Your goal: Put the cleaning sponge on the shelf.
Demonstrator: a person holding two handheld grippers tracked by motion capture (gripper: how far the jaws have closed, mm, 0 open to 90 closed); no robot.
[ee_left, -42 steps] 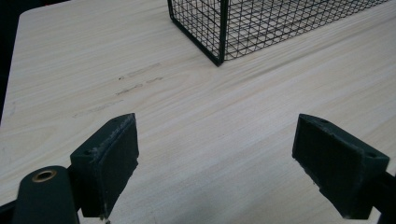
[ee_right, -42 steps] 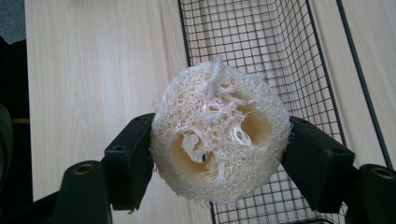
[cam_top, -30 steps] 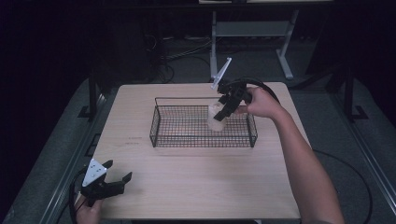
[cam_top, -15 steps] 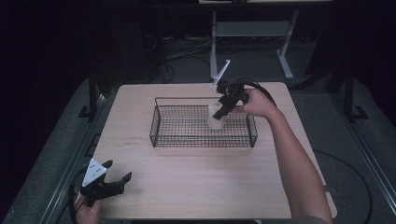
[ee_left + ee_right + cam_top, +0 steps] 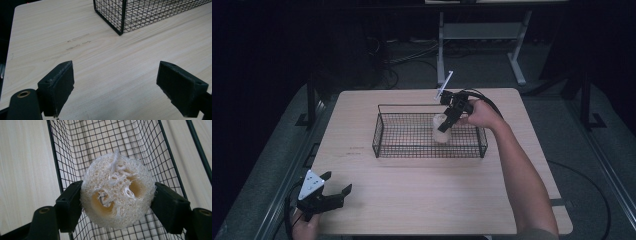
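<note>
Low at the left near corner of the table: the left gripper, held in a hand, jaws spread wide with nothing between them, bare pale wood showing between the pads in the left gripper view. Topped by its grey three-cornered plate.

Mid-table: a black wire basket, long and shallow, its near corner rising ahead of the left gripper. Inside its right half, a pale loofah sponge, round and fibrous with hollow channels, clamped on both flanks by the right gripper; jaws closed in only as far as the sponge's width. Seen along the right gripper, the sponge hanging over the basket's mesh floor; touching the floor or not, cannot tell.

Compared with a second ago: sponge and right gripper lower in the basket and slightly nearer the front wall; left gripper in the same spot, equally wide.

Right: a forearm reaching from the bottom edge to the basket.

Beyond the table: dark floor, loose cables, a pale metal stand.
</note>
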